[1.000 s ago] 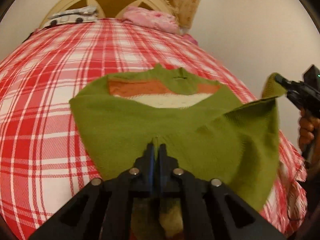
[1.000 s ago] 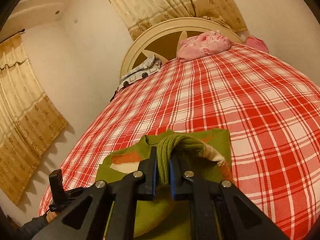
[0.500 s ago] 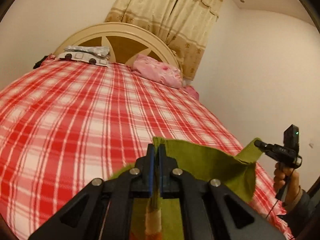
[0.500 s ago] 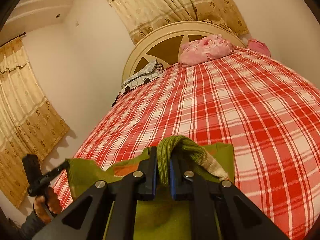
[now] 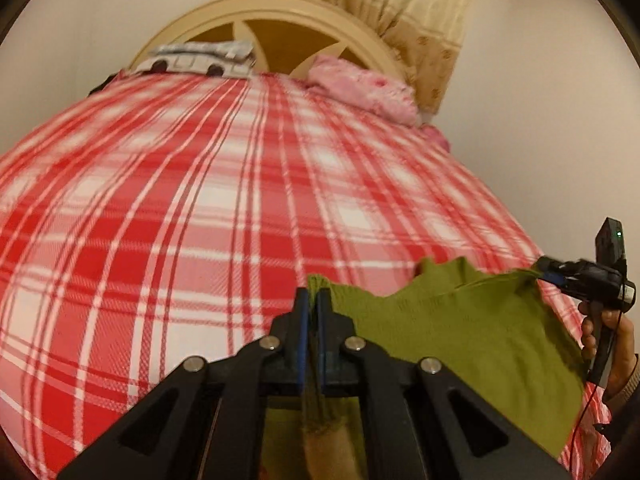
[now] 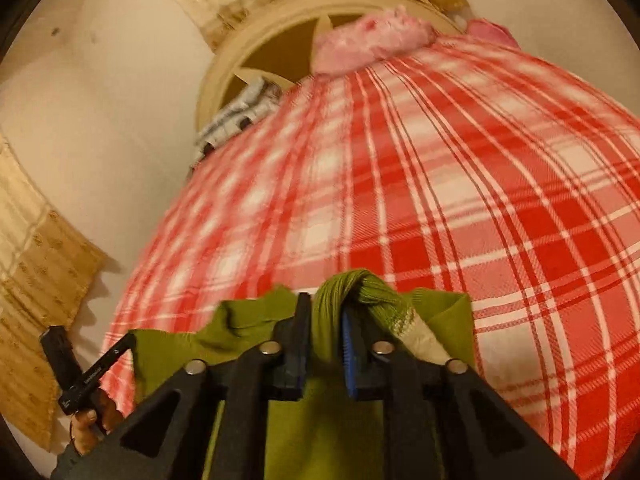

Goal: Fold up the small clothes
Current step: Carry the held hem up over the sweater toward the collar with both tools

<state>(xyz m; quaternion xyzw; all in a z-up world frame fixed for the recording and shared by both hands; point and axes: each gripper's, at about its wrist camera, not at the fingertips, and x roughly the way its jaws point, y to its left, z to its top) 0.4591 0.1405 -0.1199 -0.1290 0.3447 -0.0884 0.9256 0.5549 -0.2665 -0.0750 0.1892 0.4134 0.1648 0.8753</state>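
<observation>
Green sweater (image 5: 472,332) cloth is seen nearest in both wrist views, held up over the near edge of a bed (image 5: 200,208) covered in red and white plaid. In the left wrist view, the left gripper (image 5: 312,300) has its fingers pressed together on a thin edge of the sweater, with the cloth stretched to the right toward the right gripper (image 5: 560,274), which is carried in a hand (image 5: 612,344). In the right wrist view, the right gripper (image 6: 324,312) has just been opening; its fingers are set apart, and a ribbed green cuff (image 6: 352,292) with a pale band is still draped between them, whether pressed by the pads cannot be told. The left gripper (image 6: 120,346) is seen at the lower left, gripped by a hand (image 6: 90,420). Farther back, a pink pillow (image 5: 364,92) and a patterned pillow (image 5: 204,60) lie against a cream headboard (image 5: 280,12). Beige curtains (image 5: 400,8) hang behind it. No containers are seen.
</observation>
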